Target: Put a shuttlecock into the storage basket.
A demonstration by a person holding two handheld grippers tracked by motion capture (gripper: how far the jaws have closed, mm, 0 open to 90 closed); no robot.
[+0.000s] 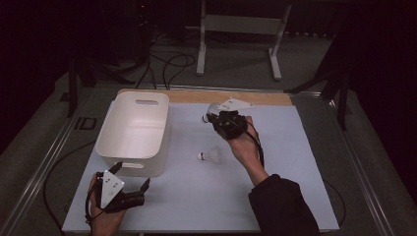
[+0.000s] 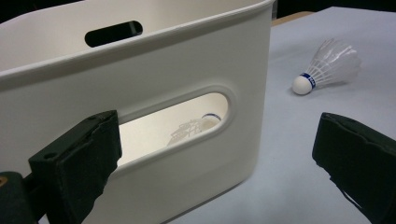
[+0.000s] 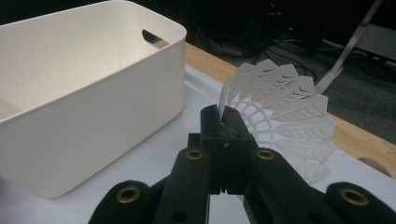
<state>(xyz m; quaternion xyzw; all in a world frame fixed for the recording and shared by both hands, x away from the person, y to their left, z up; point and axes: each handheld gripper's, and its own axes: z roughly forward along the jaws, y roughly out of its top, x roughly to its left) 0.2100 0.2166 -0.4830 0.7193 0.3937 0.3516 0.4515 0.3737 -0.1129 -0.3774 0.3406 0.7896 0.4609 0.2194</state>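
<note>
High view first, nearest the person: the left gripper (image 1: 129,192) rests at the table's (image 1: 206,206) near-left edge, just in front of the white bin (image 1: 133,162), its jaws spread wide with nothing between them; the left gripper view looks past those parted jaws at the bin's near wall (image 2: 154,70) and, through the handle slot, at a shuttlecock inside the bin (image 2: 196,127), lying on the bin's floor. Farther out, near the middle of the table and well clear of both grippers, a loose shuttlecock (image 1: 209,156) lies on its side, cork toward the bin. Beyond that, the right gripper (image 1: 219,119) is raised over the far part of the table to the right of the bin, clenched on the held shuttlecock (image 3: 280,112); the right gripper view shows the jaws pinching the edge of its white feather skirt, with the bin's rim (image 3: 140,18) off to one side. As a judgement, the work of collecting shuttlecocks into the bin is partway: at least one is in, one is in hand and not yet over the opening, and one remains to be picked up.
</note>
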